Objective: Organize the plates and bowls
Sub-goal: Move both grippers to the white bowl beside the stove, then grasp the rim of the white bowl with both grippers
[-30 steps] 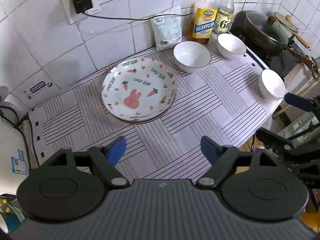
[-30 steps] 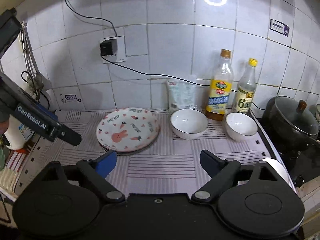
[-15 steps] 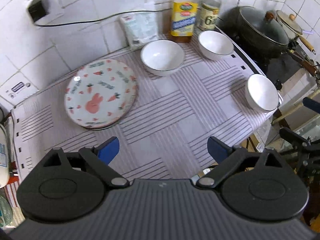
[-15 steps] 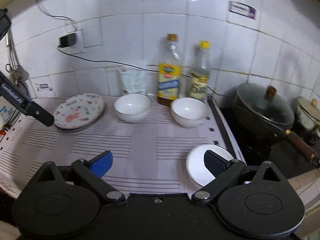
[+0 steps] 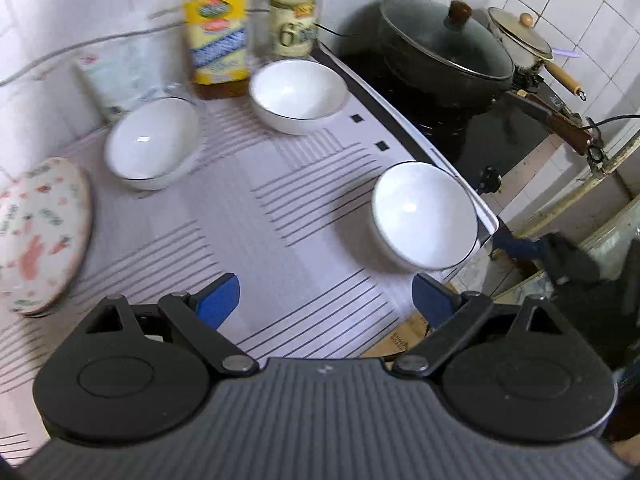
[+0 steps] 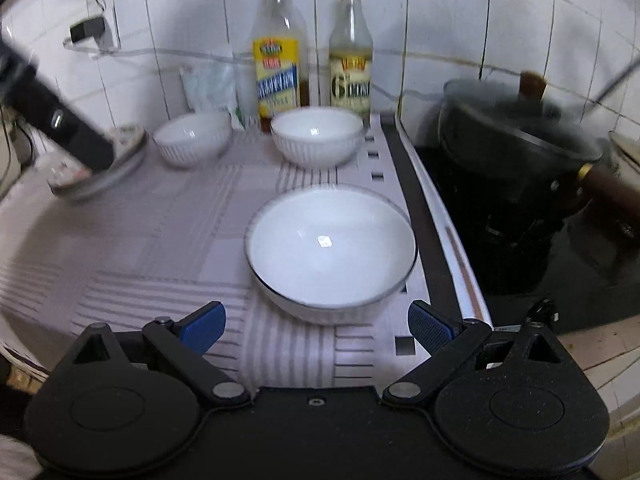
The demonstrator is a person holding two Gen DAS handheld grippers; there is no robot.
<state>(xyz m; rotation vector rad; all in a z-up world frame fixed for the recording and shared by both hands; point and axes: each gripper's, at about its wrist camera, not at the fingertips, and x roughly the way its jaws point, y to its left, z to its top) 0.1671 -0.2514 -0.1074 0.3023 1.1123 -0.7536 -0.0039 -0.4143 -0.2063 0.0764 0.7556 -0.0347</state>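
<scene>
**Both grippers empty, nearest bowl just ahead of right fingers**

Right gripper: blue-padded fingers spread wide, nothing between them; nearest white ceramic bowl sits just ahead, clear path. Left gripper: fingers apart, jaws have just been closing slightly, only the striped table cloth below. Two more white bowls stand by the wall bottles. Stacked bunny-print plates at far left. Black lidded wok on stove, right of the table.
</scene>
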